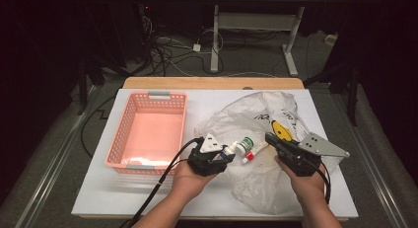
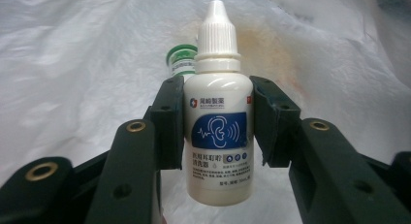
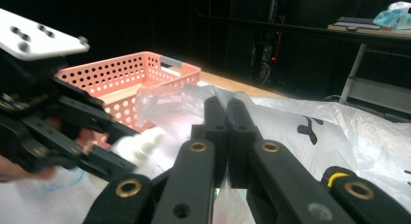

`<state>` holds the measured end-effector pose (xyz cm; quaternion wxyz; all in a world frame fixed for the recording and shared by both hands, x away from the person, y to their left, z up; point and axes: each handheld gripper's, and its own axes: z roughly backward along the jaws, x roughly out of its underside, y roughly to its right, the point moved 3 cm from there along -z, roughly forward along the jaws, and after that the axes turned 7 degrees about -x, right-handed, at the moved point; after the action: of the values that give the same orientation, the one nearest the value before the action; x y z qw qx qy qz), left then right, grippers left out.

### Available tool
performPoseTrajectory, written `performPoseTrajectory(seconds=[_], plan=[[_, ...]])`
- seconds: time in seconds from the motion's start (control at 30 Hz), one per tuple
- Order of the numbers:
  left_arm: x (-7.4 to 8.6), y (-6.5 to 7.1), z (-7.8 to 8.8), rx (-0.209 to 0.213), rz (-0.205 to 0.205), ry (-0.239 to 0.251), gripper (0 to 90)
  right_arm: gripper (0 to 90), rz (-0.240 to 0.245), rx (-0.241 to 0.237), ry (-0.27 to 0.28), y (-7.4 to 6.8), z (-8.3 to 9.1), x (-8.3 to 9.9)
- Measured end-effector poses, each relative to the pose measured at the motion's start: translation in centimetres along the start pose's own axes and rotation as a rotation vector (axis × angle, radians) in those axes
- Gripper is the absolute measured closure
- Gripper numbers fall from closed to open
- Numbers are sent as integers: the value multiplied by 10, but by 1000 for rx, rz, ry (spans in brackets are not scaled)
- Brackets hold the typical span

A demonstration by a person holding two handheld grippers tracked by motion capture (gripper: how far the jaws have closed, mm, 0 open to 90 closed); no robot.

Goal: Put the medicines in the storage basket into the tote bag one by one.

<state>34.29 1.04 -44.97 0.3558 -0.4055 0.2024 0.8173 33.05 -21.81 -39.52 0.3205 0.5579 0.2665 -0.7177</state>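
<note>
My left gripper [image 2: 218, 95] is shut on a white dropper bottle [image 2: 218, 136] with a blue ear label, gripping it by the body with the cap pointing away. In the high view this gripper [image 1: 226, 154] holds the bottle [image 1: 229, 149] just above the near left edge of a crumpled white plastic bag [image 1: 261, 119]. A green-capped bottle [image 1: 245, 145] and a small red-and-white tube [image 1: 253, 153] lie on the bag beside it. My right gripper [image 3: 226, 112] has its jaws pressed together over the bag [image 3: 310, 132]; whether it pinches a fold I cannot tell.
A pink perforated basket [image 1: 129, 124] stands on the left of the white table top [image 1: 98, 188]. The bag covers the middle and right. A cable [image 1: 162, 181] trails from the left gripper toward the front edge. Dark floor, cables and a desk frame lie beyond.
</note>
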Motion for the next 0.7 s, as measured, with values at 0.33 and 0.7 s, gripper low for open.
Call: performPoseTrajectory(seconds=[0.33, 0.7], plan=[[-8, 17, -44, 15, 2, 7, 577, 900, 10, -13, 4, -3, -3, -2], [-16, 35, -81, 42, 9, 1, 576, 900, -3, -5, 28, 4, 2, -5]])
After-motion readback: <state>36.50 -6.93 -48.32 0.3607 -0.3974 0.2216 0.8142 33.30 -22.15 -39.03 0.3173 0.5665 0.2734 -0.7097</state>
